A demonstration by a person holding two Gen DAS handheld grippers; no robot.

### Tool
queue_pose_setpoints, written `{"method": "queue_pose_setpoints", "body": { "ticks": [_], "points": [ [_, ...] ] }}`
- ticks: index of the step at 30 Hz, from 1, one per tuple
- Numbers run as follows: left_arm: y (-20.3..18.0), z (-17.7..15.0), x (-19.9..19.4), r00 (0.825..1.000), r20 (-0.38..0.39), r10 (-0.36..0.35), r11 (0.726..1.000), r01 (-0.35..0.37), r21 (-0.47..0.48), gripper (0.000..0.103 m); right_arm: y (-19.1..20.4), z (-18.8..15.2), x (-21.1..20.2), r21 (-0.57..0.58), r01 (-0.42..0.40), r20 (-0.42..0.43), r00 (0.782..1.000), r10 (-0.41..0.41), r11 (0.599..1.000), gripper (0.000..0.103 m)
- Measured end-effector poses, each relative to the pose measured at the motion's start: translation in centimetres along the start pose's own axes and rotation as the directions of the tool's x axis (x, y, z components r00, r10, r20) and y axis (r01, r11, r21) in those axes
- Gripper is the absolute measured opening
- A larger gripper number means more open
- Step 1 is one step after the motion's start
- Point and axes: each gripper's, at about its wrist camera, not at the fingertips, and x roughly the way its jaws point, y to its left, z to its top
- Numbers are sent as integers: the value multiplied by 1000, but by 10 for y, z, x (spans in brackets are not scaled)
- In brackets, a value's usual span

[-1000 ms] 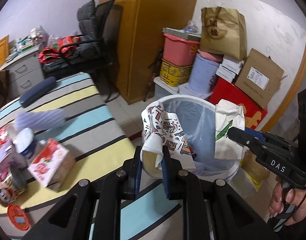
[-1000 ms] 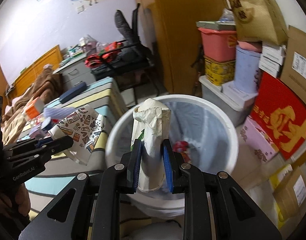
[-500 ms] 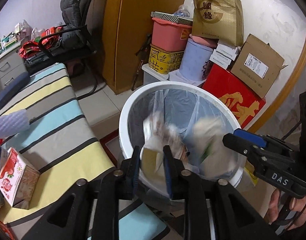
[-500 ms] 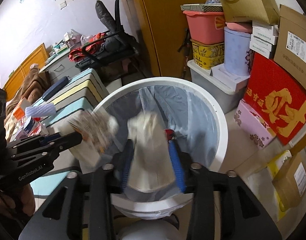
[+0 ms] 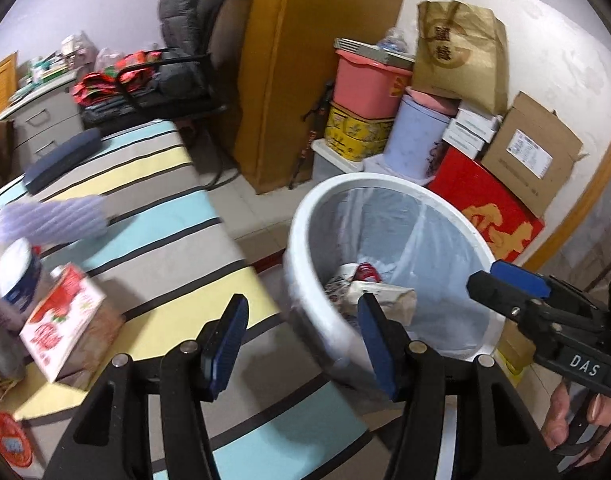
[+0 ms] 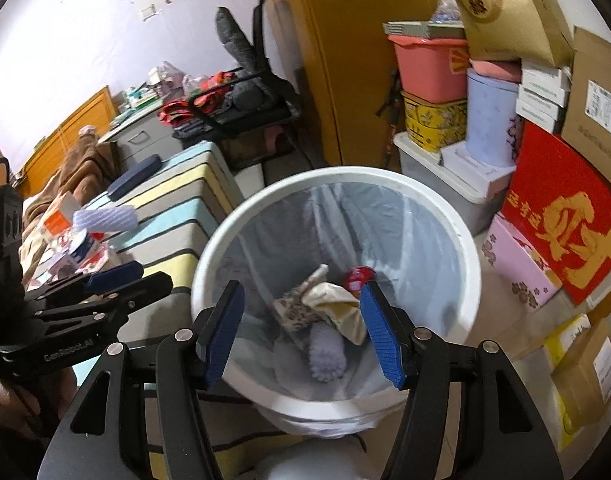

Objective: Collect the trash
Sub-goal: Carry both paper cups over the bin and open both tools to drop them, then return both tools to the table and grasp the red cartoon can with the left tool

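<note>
A white bin [image 6: 337, 171] with a clear liner stands on the floor beside the striped table [image 5: 153, 224]. In it lie a patterned paper bag [image 6: 295, 312], a beige paper bag [image 6: 337, 304], a red can [image 6: 357, 276] and a lilac foam sleeve [image 6: 325, 356]. My right gripper [image 6: 301, 294] hangs over the bin, its jaws opening with nothing between them. My left gripper [image 5: 301, 308] is at the bin's near wall, jaws also opening and empty. On the table lie a red and white carton [image 5: 61, 316], another lilac foam sleeve [image 5: 53, 220] and a white and blue cup [image 5: 17, 272].
Stacked boxes and tubs [image 5: 369, 80], a red box [image 5: 489, 220] and a cardboard box [image 5: 533, 156] crowd the wall behind the bin. A wooden wardrobe [image 5: 305, 60] and a black chair [image 5: 185, 60] stand further back. A dark blue case [image 5: 61, 160] lies on the table.
Both grippers have opened and let go of their paper bags, which dropped into the bin. The left gripper has shifted slightly toward the table side.
</note>
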Motion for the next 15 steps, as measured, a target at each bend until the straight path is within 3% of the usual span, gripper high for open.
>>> {"method": "queue_pose_setpoints", "body": {
  "ticks": [9, 15],
  "points": [
    [35, -18, -30, 991, 32, 127, 989, -124, -78, 59, 25, -5, 1, -39, -49, -9, 999, 48, 998, 62],
    [50, -32, -49, 985, 48, 166, 981, -160, -111, 59, 45, -10, 1, -66, -92, -20, 996, 91, 994, 62]
  ]
}}
